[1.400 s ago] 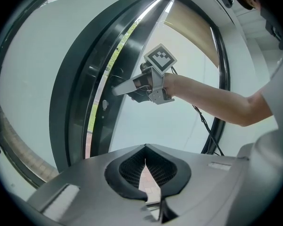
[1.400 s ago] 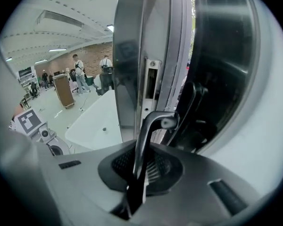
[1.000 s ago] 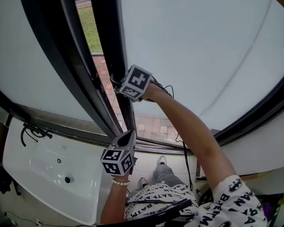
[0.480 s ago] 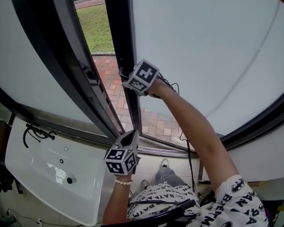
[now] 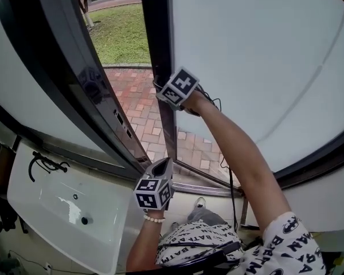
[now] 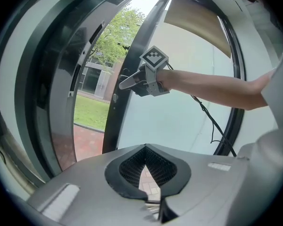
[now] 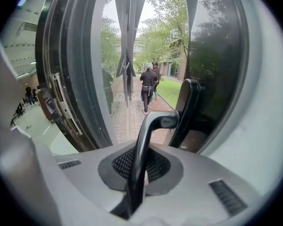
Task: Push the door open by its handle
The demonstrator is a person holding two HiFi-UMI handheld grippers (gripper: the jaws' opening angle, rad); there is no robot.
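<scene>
Door stands wider open than before; right claw grasps its handle; left claw clenched, empty; sink at eight o'clock.

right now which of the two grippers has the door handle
The right gripper: its jaws are shut on the dark door handle. The left gripper sits away from it, jaws together on nothing.

Building entrance: glass door, brick path, lawn
</scene>
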